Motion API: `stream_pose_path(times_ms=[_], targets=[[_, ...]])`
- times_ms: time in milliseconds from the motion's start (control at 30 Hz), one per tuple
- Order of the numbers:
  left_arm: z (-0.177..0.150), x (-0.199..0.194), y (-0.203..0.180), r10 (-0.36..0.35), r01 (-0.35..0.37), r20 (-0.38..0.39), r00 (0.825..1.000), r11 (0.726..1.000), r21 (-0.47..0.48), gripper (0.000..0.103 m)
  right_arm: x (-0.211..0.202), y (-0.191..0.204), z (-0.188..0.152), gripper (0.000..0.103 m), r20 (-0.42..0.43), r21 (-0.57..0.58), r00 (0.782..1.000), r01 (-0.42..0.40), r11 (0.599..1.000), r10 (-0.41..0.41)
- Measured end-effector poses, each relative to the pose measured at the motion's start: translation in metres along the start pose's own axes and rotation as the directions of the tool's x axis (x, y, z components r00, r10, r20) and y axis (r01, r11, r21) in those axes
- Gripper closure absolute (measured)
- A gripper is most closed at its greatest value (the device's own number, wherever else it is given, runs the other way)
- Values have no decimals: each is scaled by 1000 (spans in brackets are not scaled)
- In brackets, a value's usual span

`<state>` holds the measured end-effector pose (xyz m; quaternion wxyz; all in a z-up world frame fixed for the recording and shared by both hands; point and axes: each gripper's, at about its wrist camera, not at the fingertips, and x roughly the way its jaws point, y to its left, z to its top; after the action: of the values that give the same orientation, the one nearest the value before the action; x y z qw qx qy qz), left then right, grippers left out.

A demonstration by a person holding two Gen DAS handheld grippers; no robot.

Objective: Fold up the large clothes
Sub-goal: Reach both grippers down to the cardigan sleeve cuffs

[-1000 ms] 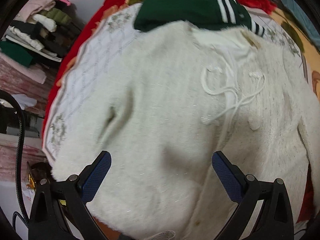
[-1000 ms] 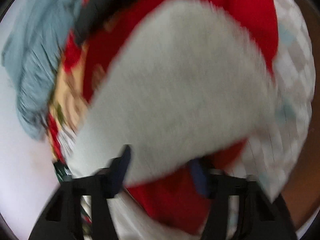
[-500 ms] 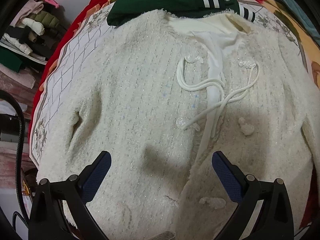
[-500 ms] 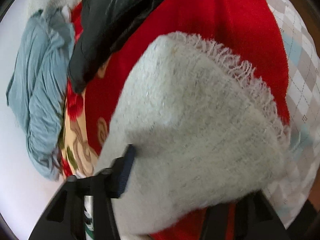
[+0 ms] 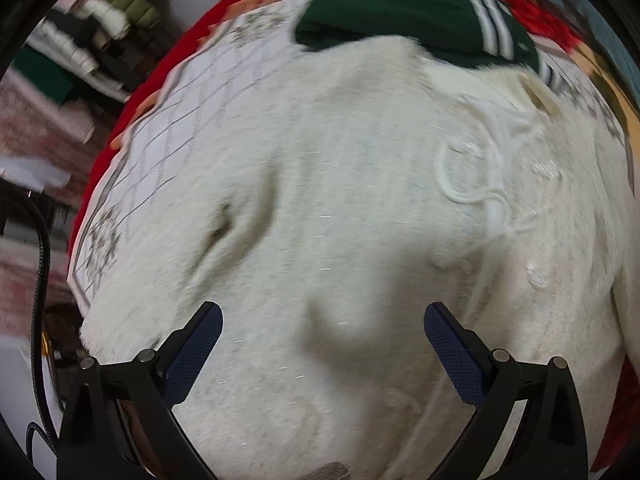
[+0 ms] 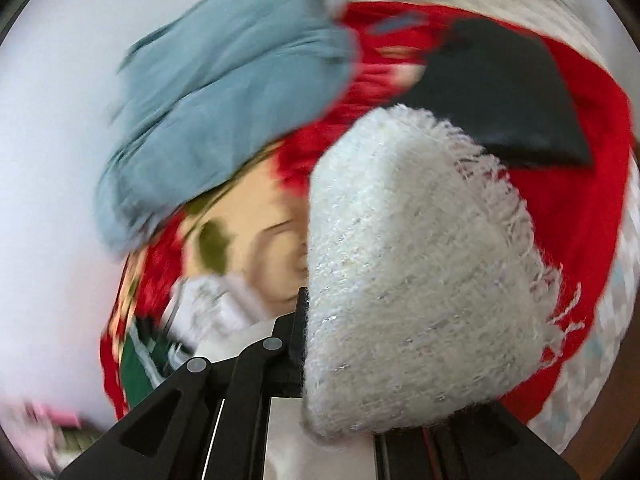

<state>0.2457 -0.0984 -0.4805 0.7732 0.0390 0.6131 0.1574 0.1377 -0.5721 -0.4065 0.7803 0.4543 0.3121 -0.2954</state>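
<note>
Currently my right gripper (image 6: 320, 364) clamps the cream cardigan's (image 5: 320, 220) fringed cuff (image 6: 420, 280); my left gripper (image 5: 322, 350), jaws apart, hovers above its body.

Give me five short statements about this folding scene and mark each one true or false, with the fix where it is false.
1. The left gripper stands open above the white sweater. True.
2. The right gripper is open and holds nothing. False: it is shut on the fringed cuff of the white sweater.
3. A green garment with white stripes lies at the sweater's collar end. True.
4. The blanket under the clothes is blue. False: it is red, with a patterned part.
5. A grey-blue garment lies bunched beside a black one. True.
</note>
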Motion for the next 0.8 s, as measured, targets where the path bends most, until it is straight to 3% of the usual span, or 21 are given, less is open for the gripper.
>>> stream_pose_path(times_ms=[133, 267, 400, 467, 500, 533, 600, 633, 667, 700, 733, 800], targets=[[-1, 2, 42, 20, -22, -22, 1000, 994, -108, 0, 7, 96, -35, 96, -79, -229, 995, -79, 970, 62], [-7, 14, 92, 45, -54, -48, 998, 975, -217, 0, 26, 186, -107, 96, -183, -463, 980, -152, 873, 74], [-22, 34, 142, 83, -106, -88, 993, 947, -305, 0, 59, 263, -217, 96, -265, -678, 964, -197, 708, 14], [-30, 47, 171, 104, -141, -120, 987, 925, -353, 0, 82, 292, -288, 96, -280, -774, 959, -196, 602, -48], [-35, 53, 186, 113, -156, -135, 984, 913, -378, 0, 91, 297, -308, 96, -282, -797, 957, -192, 572, -71], [-38, 55, 197, 117, -165, -142, 983, 904, -395, 0, 106, 306, -344, 95, -295, -837, 947, -192, 513, -127], [-48, 63, 224, 129, -191, -166, 978, 878, -439, 0, 136, 313, -391, 87, -325, -871, 918, -198, 451, -226], [-53, 64, 233, 127, -192, -170, 977, 869, -455, 0, 149, 314, -416, 85, -357, -877, 894, -220, 428, -272], [-59, 66, 245, 125, -198, -182, 975, 856, -477, 0, 157, 313, -433, 79, -391, -873, 869, -245, 422, -302], [-66, 67, 254, 118, -200, -193, 974, 845, -496, 0, 158, 312, -438, 68, -405, -867, 861, -256, 428, -307], [-75, 69, 267, 95, -190, -203, 975, 829, -526, 0, 153, 312, -440, 55, -448, -842, 847, -292, 454, -286], [-95, 74, 289, 32, -165, -231, 972, 794, -585, 0, 133, 311, -434, 44, -524, -784, 826, -372, 497, -209]])
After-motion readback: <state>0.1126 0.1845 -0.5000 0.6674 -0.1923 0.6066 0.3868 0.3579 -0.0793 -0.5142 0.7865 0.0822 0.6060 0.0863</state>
